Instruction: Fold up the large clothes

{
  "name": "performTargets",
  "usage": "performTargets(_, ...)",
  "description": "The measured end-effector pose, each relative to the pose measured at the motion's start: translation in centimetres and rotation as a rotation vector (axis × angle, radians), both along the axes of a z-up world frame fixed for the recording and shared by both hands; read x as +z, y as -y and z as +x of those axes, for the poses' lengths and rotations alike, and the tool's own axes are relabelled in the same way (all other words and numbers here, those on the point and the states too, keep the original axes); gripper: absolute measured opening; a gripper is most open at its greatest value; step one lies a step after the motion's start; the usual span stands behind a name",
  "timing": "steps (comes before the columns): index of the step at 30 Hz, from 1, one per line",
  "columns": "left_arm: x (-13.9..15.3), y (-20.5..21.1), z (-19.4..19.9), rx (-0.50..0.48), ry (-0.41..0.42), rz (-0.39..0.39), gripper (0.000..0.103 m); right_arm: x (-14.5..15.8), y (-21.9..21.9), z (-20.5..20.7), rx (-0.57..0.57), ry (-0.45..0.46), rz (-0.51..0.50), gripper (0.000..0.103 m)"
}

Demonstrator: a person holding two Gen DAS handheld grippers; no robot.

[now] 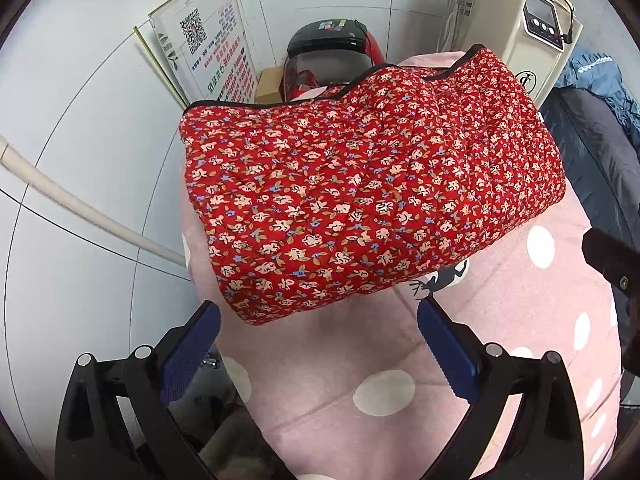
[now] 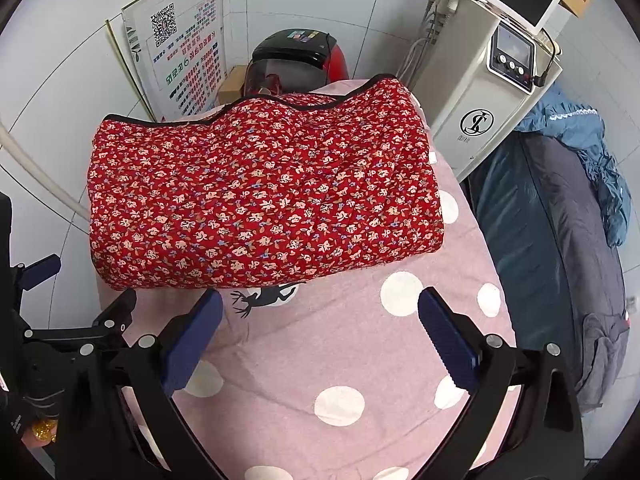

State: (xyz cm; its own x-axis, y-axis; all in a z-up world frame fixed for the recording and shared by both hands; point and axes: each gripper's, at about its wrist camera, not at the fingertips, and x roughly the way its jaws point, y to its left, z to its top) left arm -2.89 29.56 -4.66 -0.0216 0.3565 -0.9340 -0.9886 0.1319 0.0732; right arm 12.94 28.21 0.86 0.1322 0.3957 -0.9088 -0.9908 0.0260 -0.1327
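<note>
A red quilted garment [image 1: 360,184] with a small flower print and black trim lies folded into a thick rectangle on a pink, white-dotted cover [image 1: 360,360]. In the right wrist view the same garment [image 2: 260,196] fills the middle of the pink cover [image 2: 340,340]. My left gripper [image 1: 318,312] hovers open just in front of the garment's near edge, nothing between its blue pads. My right gripper [image 2: 320,304] is also open and empty, a little short of the near edge. The left gripper [image 2: 86,294] shows at the left of the right wrist view.
A white machine with a screen [image 2: 496,92] stands at the back right. Dark and blue bedding [image 2: 560,220] lies on the right. A red and black appliance [image 2: 296,60] and a printed sign [image 2: 180,60] stand against the tiled wall behind. A pale pipe [image 1: 80,204] runs on the left.
</note>
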Motion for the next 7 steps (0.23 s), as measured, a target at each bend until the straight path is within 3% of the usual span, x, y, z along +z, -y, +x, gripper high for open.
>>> performTargets(7, -0.4, 0.1, -0.1, 0.006, 0.004, -0.019, 0.097, -0.16, 0.09, -0.15, 0.005, 0.001, -0.005, 0.097)
